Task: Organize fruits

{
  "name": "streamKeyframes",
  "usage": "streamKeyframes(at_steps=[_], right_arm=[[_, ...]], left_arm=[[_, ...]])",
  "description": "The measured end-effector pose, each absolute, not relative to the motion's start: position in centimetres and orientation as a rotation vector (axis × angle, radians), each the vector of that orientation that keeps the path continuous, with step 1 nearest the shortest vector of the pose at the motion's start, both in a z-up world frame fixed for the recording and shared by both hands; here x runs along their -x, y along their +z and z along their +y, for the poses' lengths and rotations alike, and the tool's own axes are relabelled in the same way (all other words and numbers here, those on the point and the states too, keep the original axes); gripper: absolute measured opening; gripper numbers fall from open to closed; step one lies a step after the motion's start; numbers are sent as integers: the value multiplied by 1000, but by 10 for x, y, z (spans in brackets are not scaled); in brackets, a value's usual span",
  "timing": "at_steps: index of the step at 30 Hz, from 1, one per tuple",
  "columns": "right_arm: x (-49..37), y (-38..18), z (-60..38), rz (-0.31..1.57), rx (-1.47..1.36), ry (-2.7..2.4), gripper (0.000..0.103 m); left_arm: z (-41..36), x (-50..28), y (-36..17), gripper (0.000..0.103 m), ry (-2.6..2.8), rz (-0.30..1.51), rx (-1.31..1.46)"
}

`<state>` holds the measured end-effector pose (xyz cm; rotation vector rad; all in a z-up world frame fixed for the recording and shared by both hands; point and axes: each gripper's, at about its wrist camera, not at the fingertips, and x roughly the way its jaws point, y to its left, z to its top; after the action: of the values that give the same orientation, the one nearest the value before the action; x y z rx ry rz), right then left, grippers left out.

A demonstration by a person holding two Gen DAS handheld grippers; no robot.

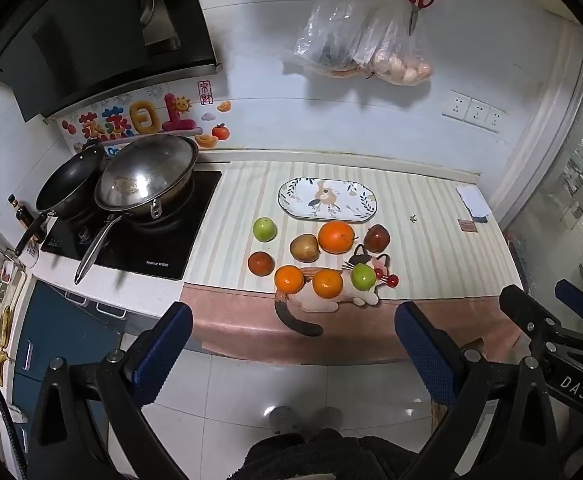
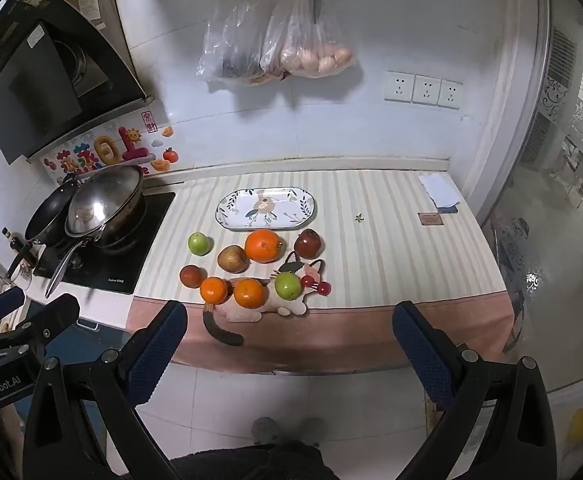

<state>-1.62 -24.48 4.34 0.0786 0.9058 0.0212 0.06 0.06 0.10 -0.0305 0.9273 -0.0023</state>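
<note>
- Both tools are being held back from the counter, above the floor: the left gripper [image 1: 291, 344] and the right gripper [image 2: 291, 340] are each being kept spread wide, with nothing between the blue pads.
- The fruits are being left loose on the striped mat [image 2: 391, 240], ahead of and beyond both tools, clustered just in front of the oval plate [image 2: 265, 208], which is lying bare with its long axis running left to right, parallel to the counter edge.
- The large orange [image 2: 264, 245] is sitting nearest the plate, flanked by a brown pear [image 2: 232, 259] and a red apple [image 2: 308, 243]; a green apple [image 2: 199, 243] and a dark red fruit [image 2: 191, 276] are lying further left.
- Two small oranges [image 2: 213, 290] and a second green apple [image 2: 287, 285] are resting on a cat-shaped mat [image 2: 259, 308] near the counter's front edge.
- Neither tool is judged clearly nearer; the front row is lying closest to both, so it is probably being taken first, to the plate over the back row.
- The back fruits are standing between the front row and the plate, so a carried fruit is likely needing lifting over them.
- A wok [image 2: 105, 200] and a pan [image 2: 49, 210] are standing on the stove, well apart to the left.
</note>
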Motion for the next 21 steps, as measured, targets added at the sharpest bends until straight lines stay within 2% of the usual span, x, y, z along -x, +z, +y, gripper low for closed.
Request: streamKeyframes(at_steps=[21], right_arm=[[22, 49, -250, 901, -80, 20, 103]], left_arm=[[-13, 7, 6, 103, -4, 924, 20]])
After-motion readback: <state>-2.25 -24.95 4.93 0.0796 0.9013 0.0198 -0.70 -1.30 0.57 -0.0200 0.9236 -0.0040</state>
